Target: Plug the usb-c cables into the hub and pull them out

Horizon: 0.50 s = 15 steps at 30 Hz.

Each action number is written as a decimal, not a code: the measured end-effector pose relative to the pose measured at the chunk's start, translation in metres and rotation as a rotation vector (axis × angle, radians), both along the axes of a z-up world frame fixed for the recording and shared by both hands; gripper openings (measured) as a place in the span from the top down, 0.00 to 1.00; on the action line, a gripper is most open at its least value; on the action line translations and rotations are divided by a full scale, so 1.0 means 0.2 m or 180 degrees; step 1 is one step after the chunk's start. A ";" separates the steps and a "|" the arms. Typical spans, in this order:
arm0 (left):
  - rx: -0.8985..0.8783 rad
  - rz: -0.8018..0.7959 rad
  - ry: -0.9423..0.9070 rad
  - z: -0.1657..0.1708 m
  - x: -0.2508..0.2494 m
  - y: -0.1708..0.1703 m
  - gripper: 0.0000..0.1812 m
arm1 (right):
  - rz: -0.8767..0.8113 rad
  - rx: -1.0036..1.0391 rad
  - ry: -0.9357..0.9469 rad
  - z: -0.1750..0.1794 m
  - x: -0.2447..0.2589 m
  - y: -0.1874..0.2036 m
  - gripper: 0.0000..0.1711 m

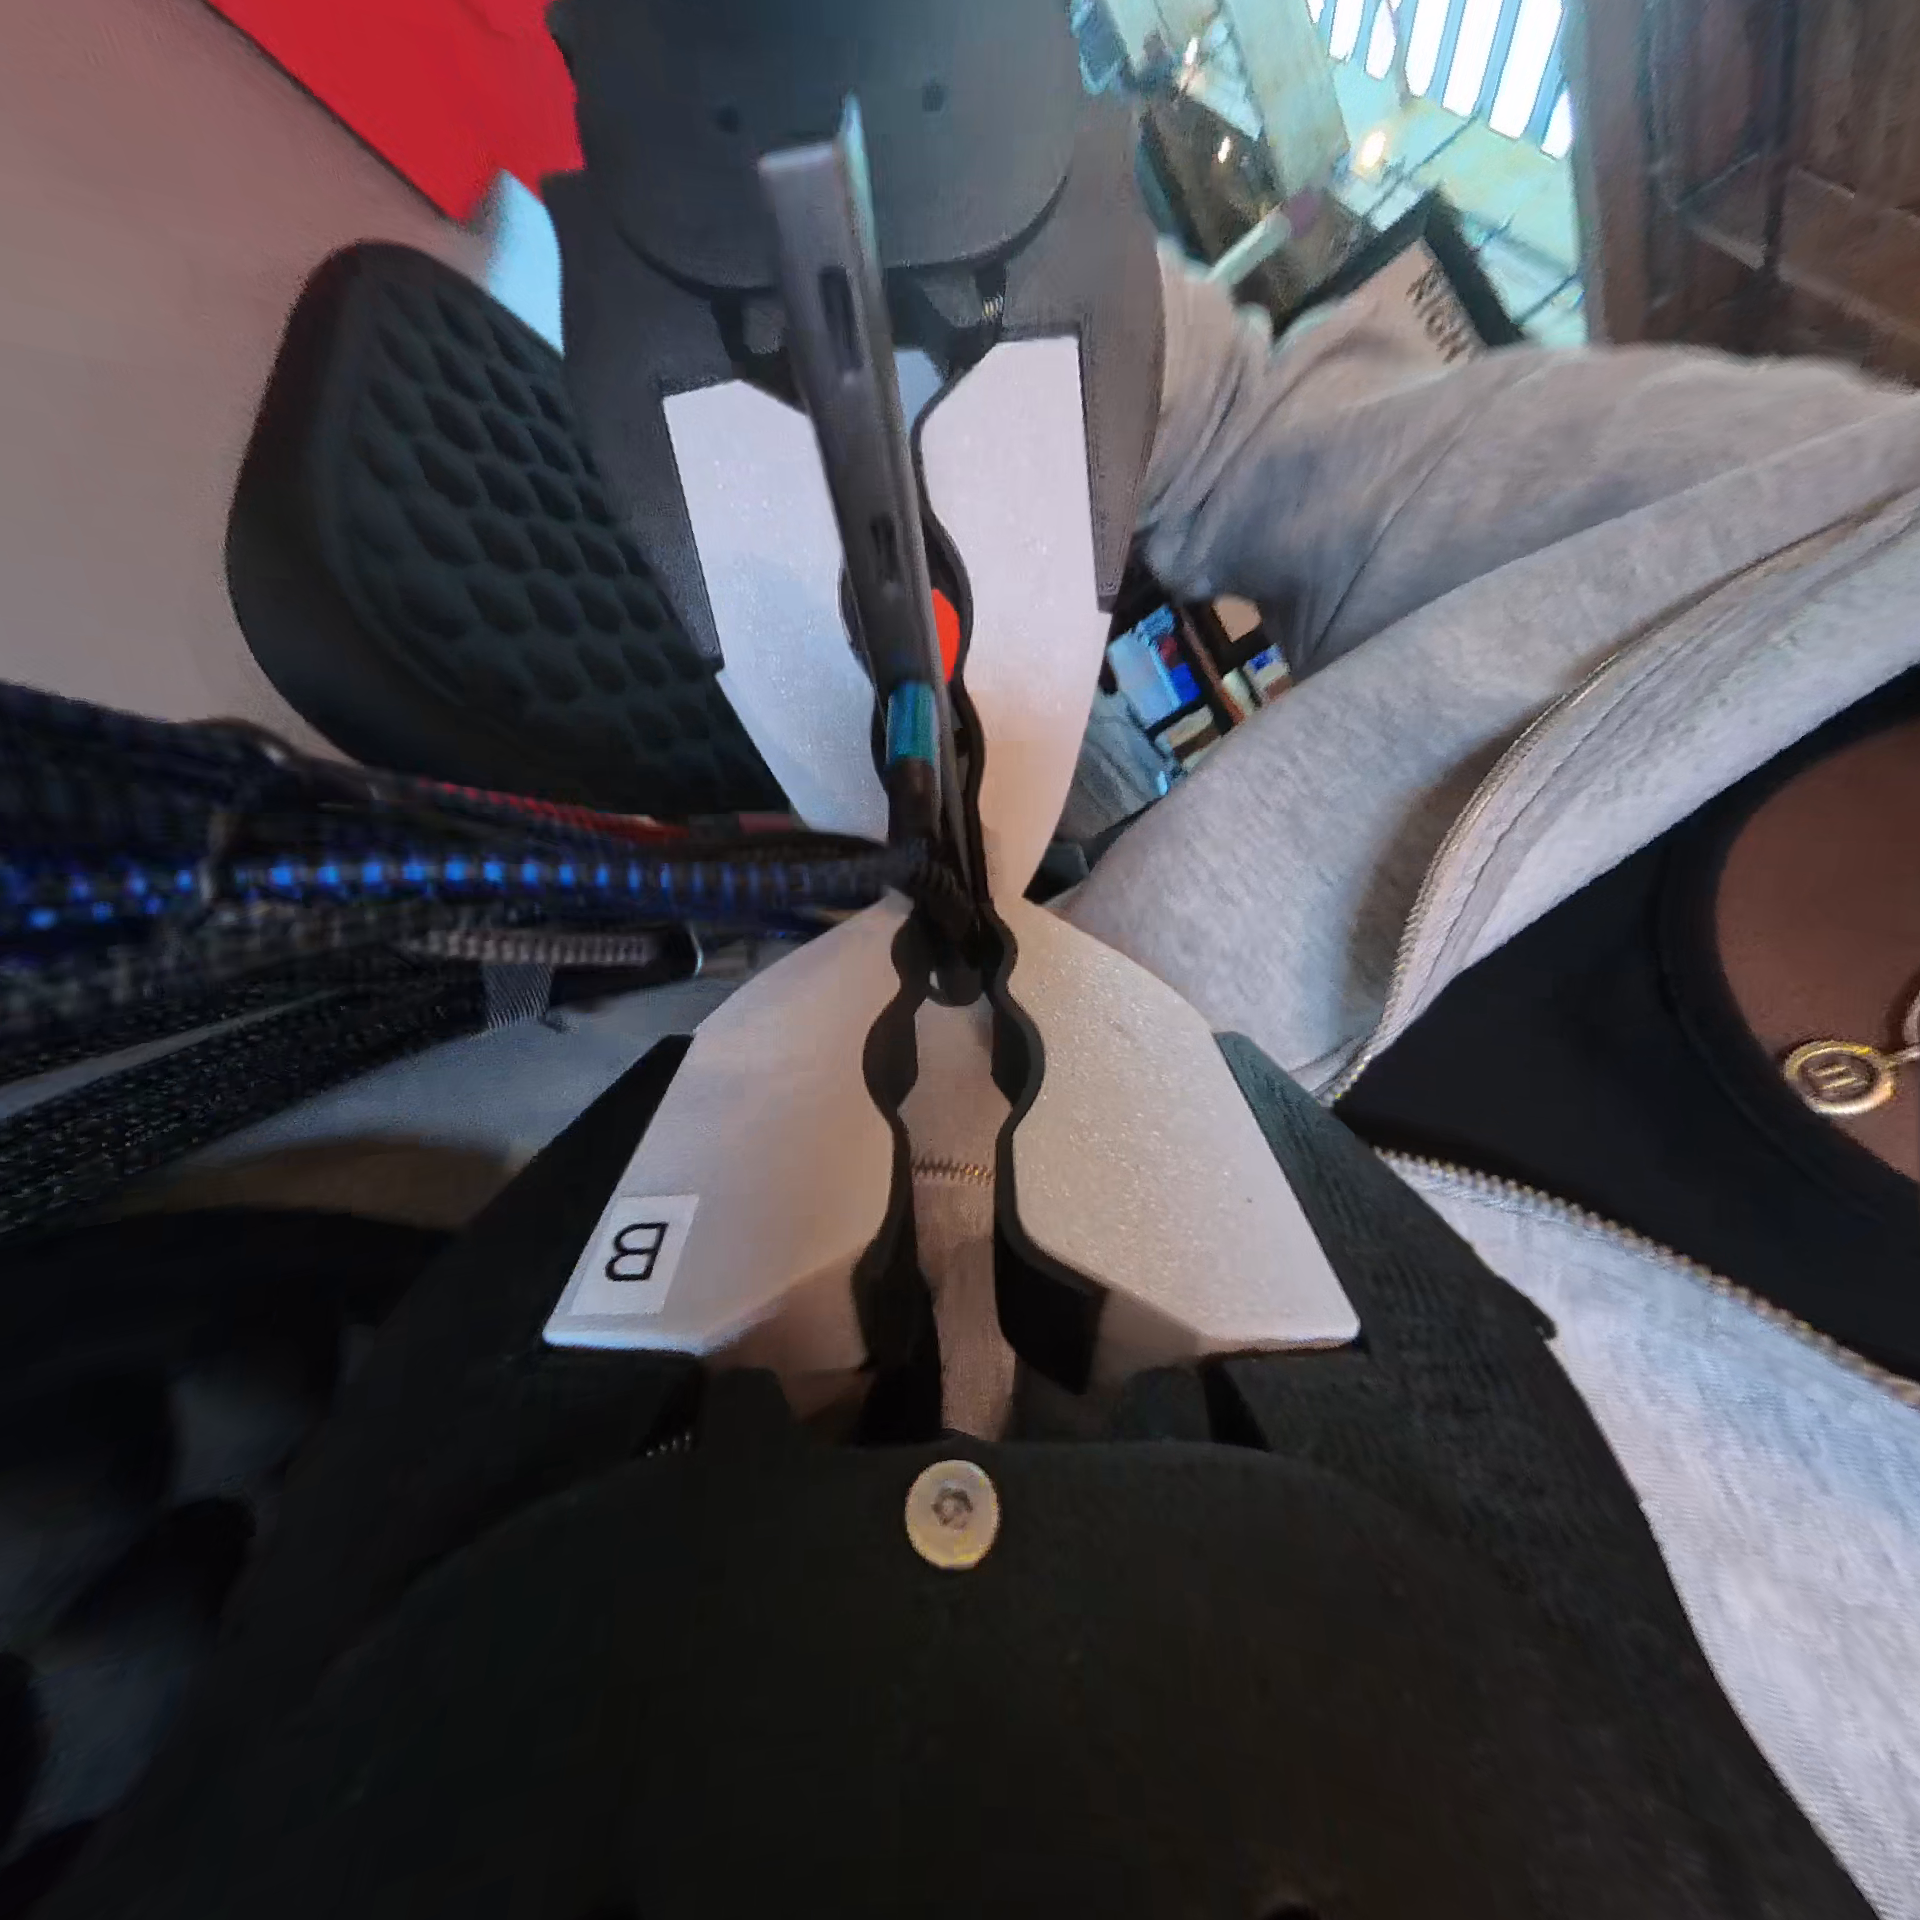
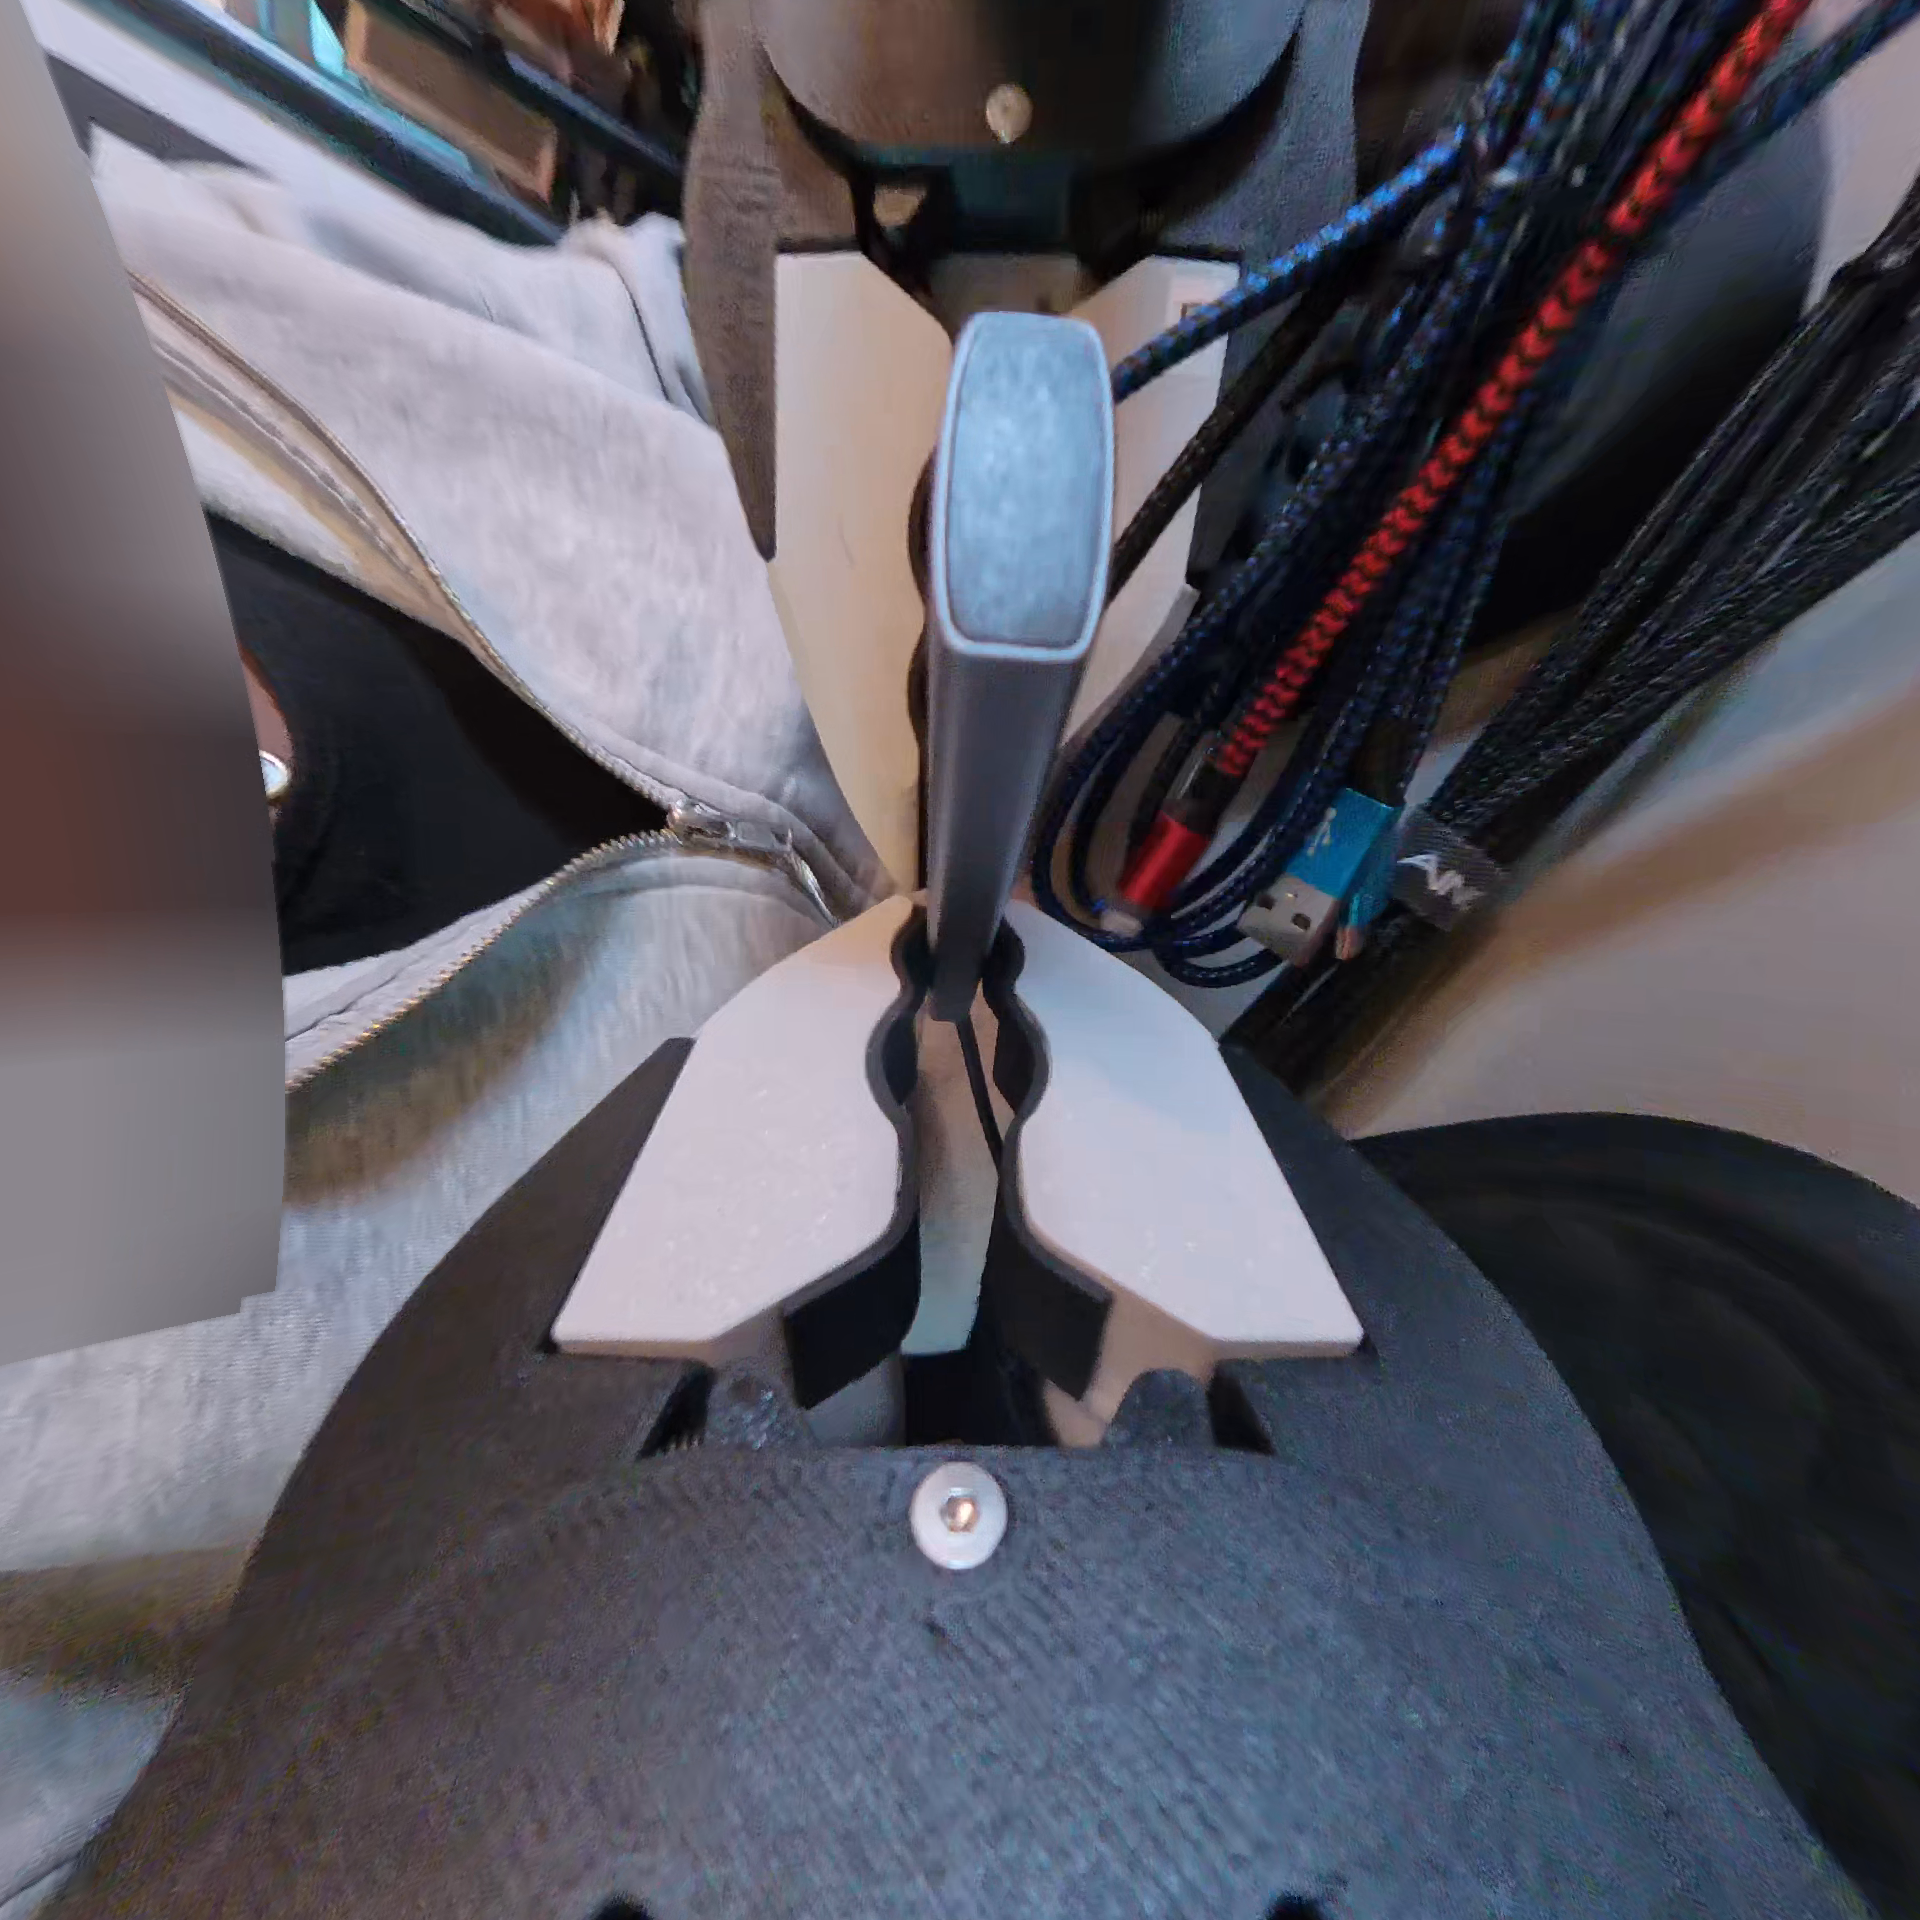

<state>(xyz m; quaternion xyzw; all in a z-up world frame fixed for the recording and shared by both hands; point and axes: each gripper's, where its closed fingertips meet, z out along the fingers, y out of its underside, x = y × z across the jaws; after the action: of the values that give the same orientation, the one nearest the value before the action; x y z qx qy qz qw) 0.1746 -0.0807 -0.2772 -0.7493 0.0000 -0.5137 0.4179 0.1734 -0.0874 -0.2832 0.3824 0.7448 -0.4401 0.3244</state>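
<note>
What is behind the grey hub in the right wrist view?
White fingers of the left gripper stand behind the hub; the hub covers whatever they pinch.

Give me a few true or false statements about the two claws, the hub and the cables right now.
1. The right claw is shut on the grey hub. True.
2. A red braided cable hangs in the bundle beside the hub. True.
3. The left claw is wide open. False: it is shut on a dark braided cable.
4. The person wears a red hoodie. False: the hoodie is grey, with a zip.
</note>
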 end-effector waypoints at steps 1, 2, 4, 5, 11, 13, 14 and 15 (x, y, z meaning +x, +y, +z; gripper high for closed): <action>0.0057 0.0030 -0.0126 0.03 -0.01 0.00 0.92 | -0.0093 -0.0063 0.0035 0.02 -0.02 0.01 0.94; 0.0116 0.0073 -0.0235 0.05 -0.03 0.00 0.85 | -0.0196 -0.0099 0.0066 0.03 -0.04 0.03 0.94; 0.0231 0.0314 -0.0346 0.08 -0.08 0.01 0.83 | -0.0412 -0.0216 0.0097 0.05 -0.07 0.05 0.94; 0.0283 0.0472 -0.0375 0.10 -0.12 0.01 0.86 | -0.0503 -0.0299 0.0077 0.05 -0.07 0.06 0.94; 0.0280 0.0749 -0.0192 0.08 -0.15 0.04 0.96 | -0.0869 -0.0601 0.0034 0.07 -0.08 0.05 0.94; 0.0310 0.0723 -0.0182 0.09 -0.15 0.03 0.97 | -0.0916 -0.0663 0.0015 0.07 -0.07 0.04 0.94; 0.0314 0.0688 -0.0151 0.08 -0.14 0.03 0.97 | -0.0888 -0.0647 0.0017 0.07 -0.06 0.03 0.94; 0.0291 0.0623 -0.0129 0.08 -0.13 0.03 0.97 | -0.0831 -0.0602 0.0018 0.06 -0.05 0.03 0.94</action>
<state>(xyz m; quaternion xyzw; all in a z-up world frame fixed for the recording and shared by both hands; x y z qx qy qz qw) 0.1488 -0.0750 -0.2612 -0.7153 -0.0582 -0.4849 0.4997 0.1626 -0.0822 -0.2720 0.4425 0.6450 -0.5477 0.2970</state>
